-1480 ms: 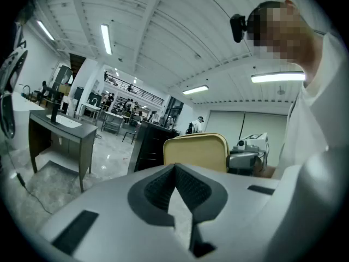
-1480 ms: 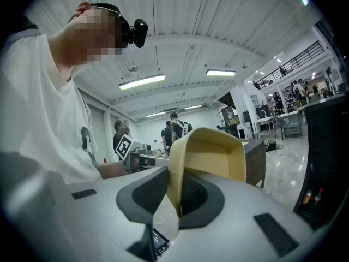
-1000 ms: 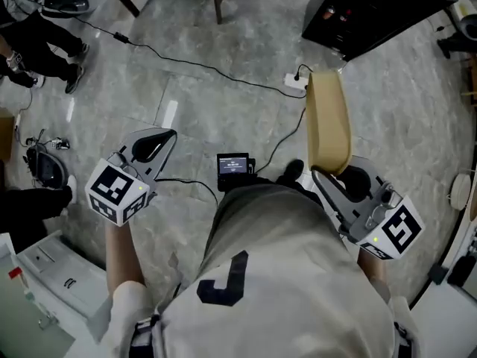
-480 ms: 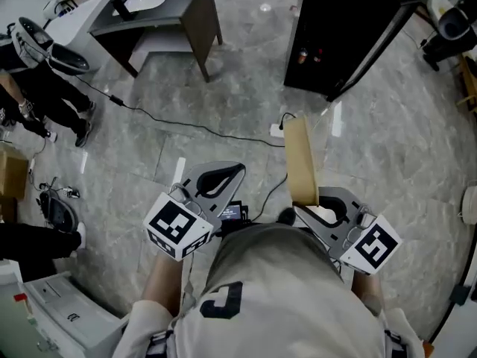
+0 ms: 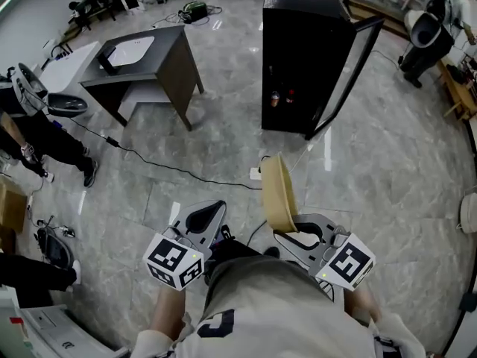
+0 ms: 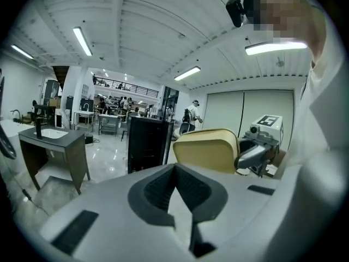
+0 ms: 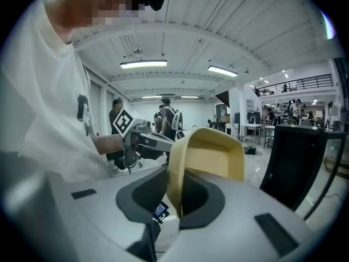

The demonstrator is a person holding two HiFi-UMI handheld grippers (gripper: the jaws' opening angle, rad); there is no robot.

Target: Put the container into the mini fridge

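Note:
A tan, shallow plastic container (image 5: 279, 191) stands on edge in my right gripper (image 5: 291, 231), whose jaws are shut on its rim; the right gripper view shows the wall (image 7: 210, 156) pinched between the dark pads (image 7: 143, 194). The black mini fridge (image 5: 299, 49) stands ahead on the floor with its door (image 5: 349, 67) swung open to the right; bottles show inside. It is still some way off. My left gripper (image 5: 206, 215) is held close to the body on the left, shut and empty (image 6: 175, 172). From it I see the container (image 6: 207, 150) and the fridge (image 6: 148, 144).
A dark table (image 5: 175, 66) with a white basin stands left of the fridge. A black cable (image 5: 164, 166) runs across the marble floor to a power strip (image 5: 257, 174). A person (image 5: 37, 136) stands at the left, another (image 5: 426, 36) at the top right.
Both grippers moved forward with the person towards the fridge, which now shows in full with its door open. The left gripper swung in from the far left. The container stays gripped.

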